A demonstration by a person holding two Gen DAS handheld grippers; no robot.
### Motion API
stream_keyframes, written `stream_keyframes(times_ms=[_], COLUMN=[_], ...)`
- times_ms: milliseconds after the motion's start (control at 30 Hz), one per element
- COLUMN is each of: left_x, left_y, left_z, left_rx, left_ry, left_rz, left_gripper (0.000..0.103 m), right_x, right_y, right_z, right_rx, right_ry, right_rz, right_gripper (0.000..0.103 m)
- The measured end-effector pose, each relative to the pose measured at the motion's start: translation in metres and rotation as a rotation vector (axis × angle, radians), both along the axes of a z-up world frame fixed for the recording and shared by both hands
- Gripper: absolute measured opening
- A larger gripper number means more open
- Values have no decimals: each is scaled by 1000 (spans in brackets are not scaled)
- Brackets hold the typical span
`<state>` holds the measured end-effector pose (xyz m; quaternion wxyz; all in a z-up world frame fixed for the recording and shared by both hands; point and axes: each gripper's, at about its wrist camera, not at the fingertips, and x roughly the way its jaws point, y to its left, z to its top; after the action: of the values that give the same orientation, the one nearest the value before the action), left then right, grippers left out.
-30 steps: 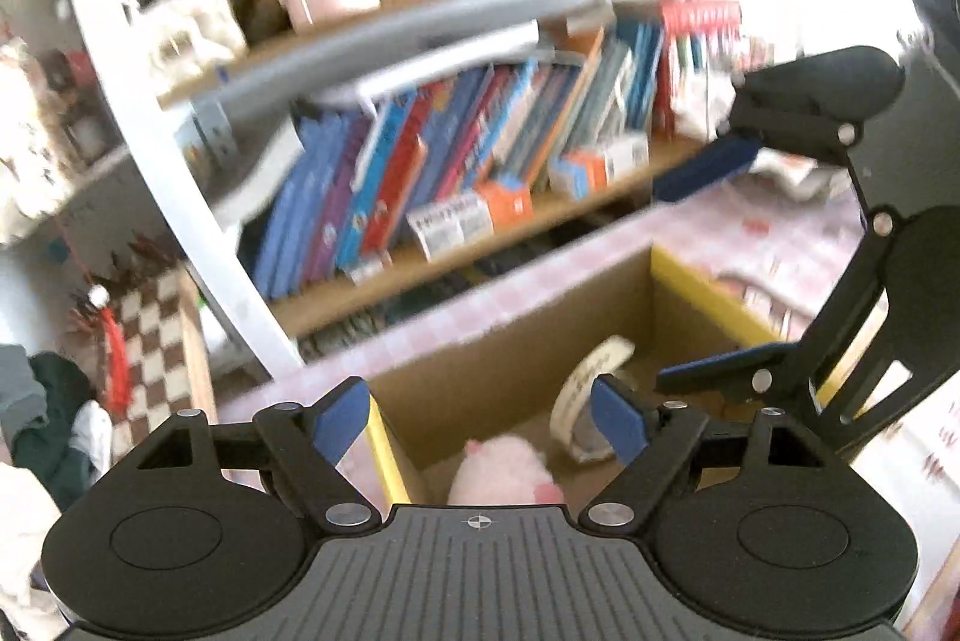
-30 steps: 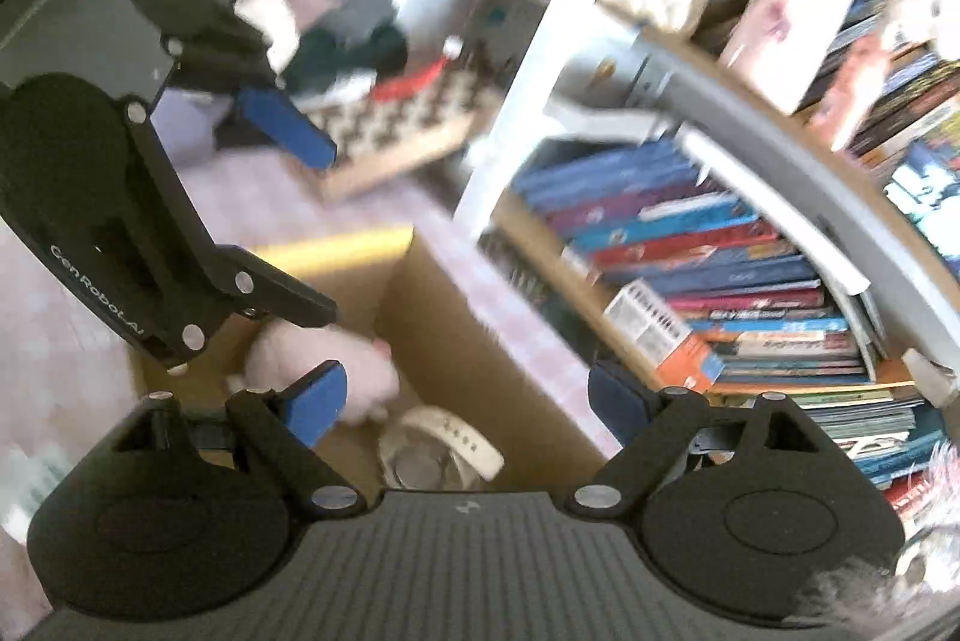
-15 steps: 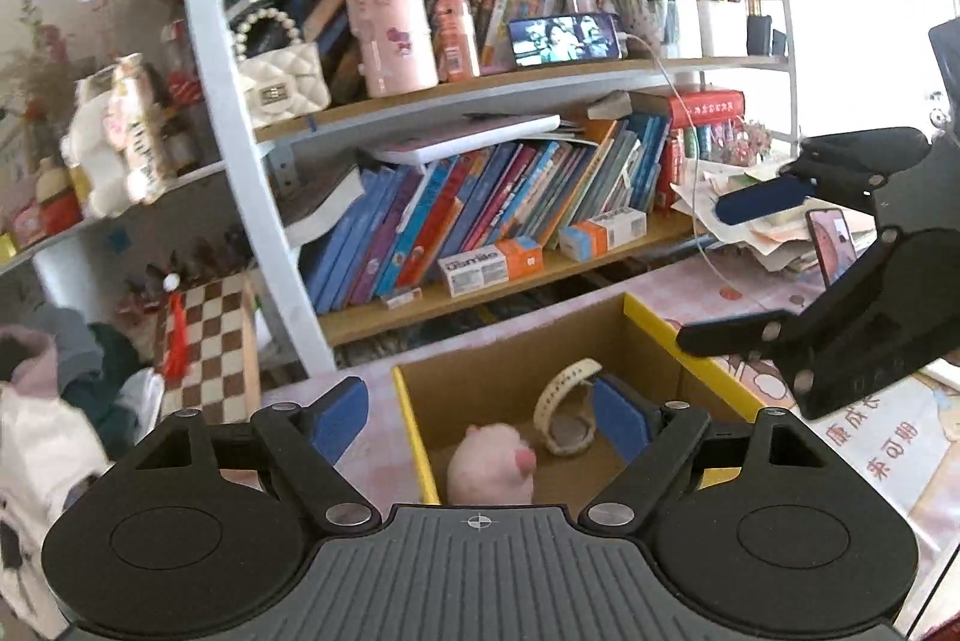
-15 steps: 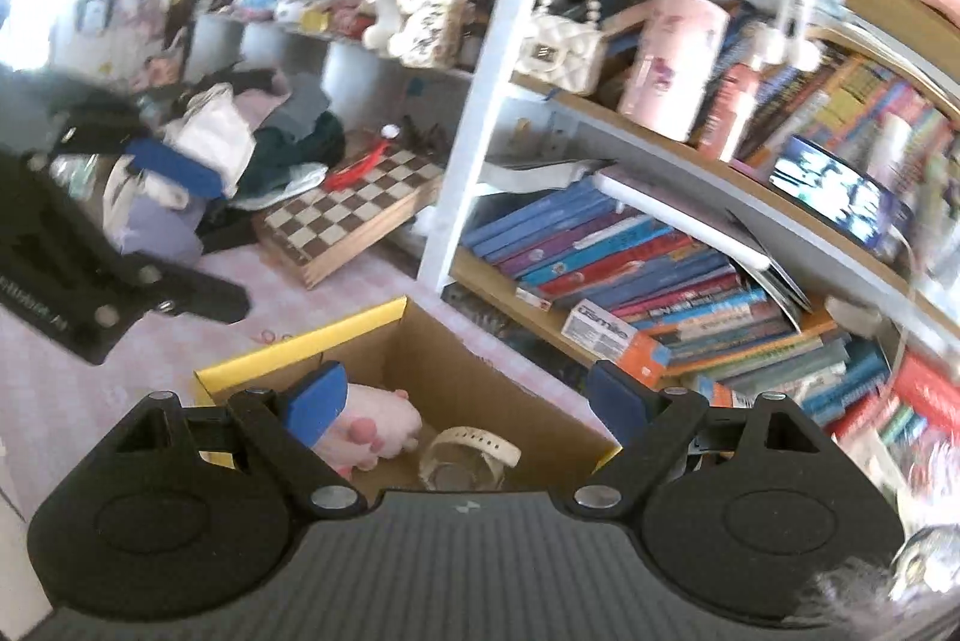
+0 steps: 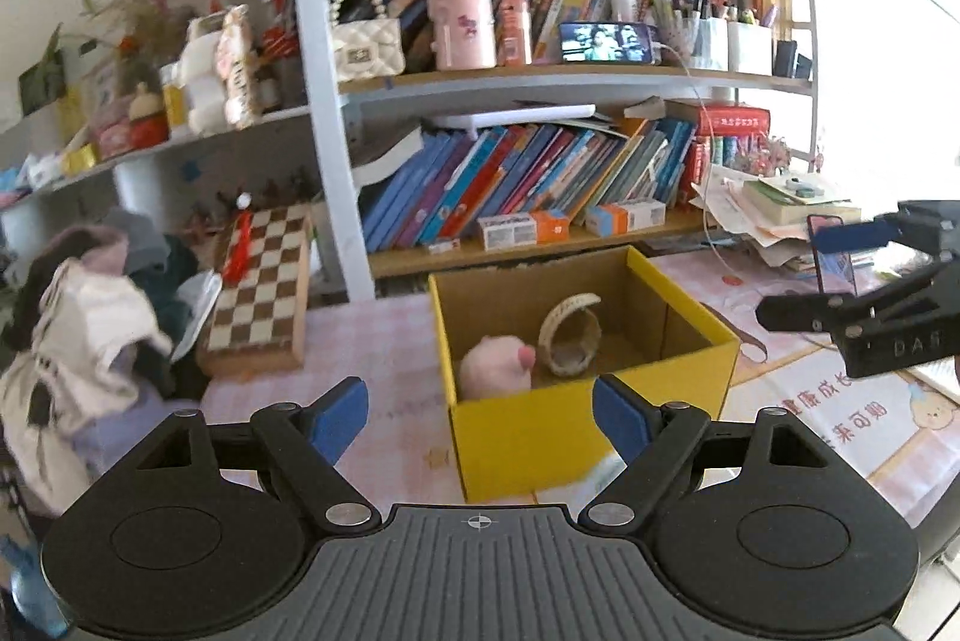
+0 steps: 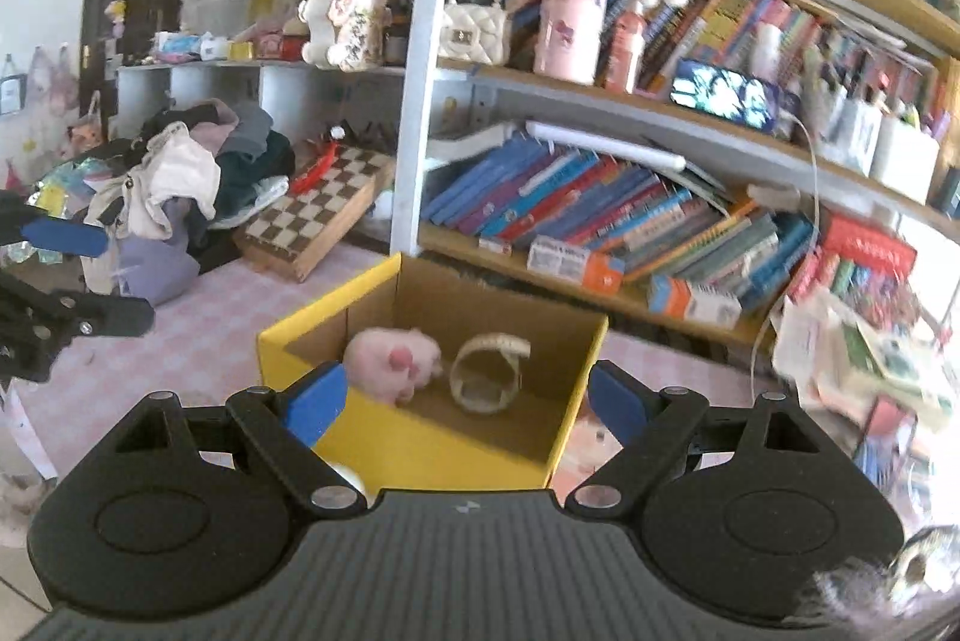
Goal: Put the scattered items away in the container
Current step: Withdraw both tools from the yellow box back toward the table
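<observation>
A yellow cardboard box [image 5: 558, 437] stands open on the pink checked table; it also shows in the right wrist view [image 6: 414, 455]. Inside lie a pink plush toy [image 5: 495, 368] [image 6: 393, 359] and a woven beige ring [image 5: 570, 335] [image 6: 489, 371]. My left gripper [image 5: 480, 416] is open and empty, held back from the box's near wall. My right gripper [image 6: 462, 401] is open and empty, just in front of the box. Each gripper shows at the edge of the other's view: the right one [image 5: 864, 275], the left one [image 6: 54, 269].
A bookshelf [image 5: 540, 197] full of books stands behind the box. A chessboard [image 5: 261, 293] leans at the left by a pile of clothes [image 5: 78, 317]. A stack of papers and books [image 5: 786, 215] lies at the right. A printed mat [image 5: 840, 419] covers the table's right side.
Both grippers have pulled back and up from the box, which now looks smaller and farther off. The plush toy and ring stay inside. Both grippers stay open.
</observation>
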<state>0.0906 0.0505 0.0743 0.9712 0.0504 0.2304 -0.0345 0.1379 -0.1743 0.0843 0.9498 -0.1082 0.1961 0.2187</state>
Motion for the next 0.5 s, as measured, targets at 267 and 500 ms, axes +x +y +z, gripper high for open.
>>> stream_keyframes(times_ms=[267, 500], left_x=[-36, -52], left_y=[-6, -14], left_z=[-26, -42], left_rx=[12, -3], left_ry=[-12, 35], left_rz=[96, 75], left_gripper=[91, 91], right_x=[-49, -73], right_y=[3, 2], right_z=[-35, -60], right_rx=[-8, -28], right_ry=[20, 85], right_rz=[-101, -125], right_gripper=[87, 88])
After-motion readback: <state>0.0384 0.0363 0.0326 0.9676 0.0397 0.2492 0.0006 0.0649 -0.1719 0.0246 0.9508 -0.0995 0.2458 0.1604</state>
